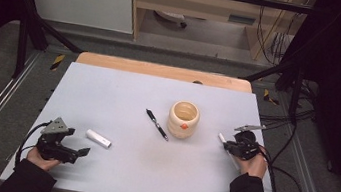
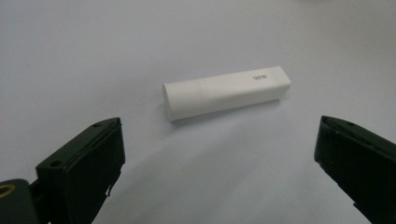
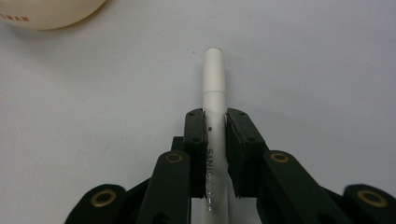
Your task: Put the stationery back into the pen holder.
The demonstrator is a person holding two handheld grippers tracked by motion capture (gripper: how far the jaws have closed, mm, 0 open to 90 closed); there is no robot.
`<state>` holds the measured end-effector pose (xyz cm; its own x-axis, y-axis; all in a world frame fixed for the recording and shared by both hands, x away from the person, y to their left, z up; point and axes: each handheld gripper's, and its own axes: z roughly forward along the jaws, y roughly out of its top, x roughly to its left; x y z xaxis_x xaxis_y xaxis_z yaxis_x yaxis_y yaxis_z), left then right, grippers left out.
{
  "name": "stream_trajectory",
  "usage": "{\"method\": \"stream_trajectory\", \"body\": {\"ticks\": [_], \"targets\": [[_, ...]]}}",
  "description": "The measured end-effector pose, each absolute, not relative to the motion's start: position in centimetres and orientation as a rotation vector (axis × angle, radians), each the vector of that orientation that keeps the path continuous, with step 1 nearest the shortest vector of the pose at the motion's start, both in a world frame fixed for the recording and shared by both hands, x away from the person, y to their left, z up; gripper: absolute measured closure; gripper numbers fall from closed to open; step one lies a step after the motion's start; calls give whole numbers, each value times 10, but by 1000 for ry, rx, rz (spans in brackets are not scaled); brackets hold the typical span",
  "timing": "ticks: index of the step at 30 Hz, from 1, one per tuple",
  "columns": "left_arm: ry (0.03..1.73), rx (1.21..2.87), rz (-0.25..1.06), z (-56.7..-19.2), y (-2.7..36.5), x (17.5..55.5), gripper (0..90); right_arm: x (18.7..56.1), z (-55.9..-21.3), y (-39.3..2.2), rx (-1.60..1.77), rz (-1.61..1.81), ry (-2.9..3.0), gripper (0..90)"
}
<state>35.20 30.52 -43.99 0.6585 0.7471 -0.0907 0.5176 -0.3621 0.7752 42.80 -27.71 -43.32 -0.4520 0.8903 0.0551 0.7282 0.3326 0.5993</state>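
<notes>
Right gripper (image 3: 215, 140) is clamped on the white pen (image 3: 214, 88): both pads press the barrel, printed text runs between them, and the capped end sticks out past the fingertips toward 12 o'clock in the right gripper view. In the high view the right gripper (image 1: 230, 144) sits at the table's (image 1: 124, 89) right edge, and the white pen (image 1: 222, 137) pokes out of it toward 10 o'clock, lying low on the table surface; can't tell if it's lifted. The cream cup (image 1: 184, 119) stands near, at roughly 9 o'clock from that gripper; a black pen (image 1: 157, 124) lies just beside the cup on its 9 o'clock side. Left gripper (image 1: 81, 152) is at the front-left, jaws wide apart and holding nothing. The white stick-shaped case (image 2: 226, 92) lies flat ahead of it at 12 o'clock in the left gripper view, untouched.
</notes>
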Motion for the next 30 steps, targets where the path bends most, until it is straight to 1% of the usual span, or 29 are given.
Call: {"method": "stream_trajectory", "body": {"ticks": [30], "targets": [[978, 2051, 355, -439, 305, 352, 21, 415, -403, -267, 1390, 916, 2290, 795]]}}
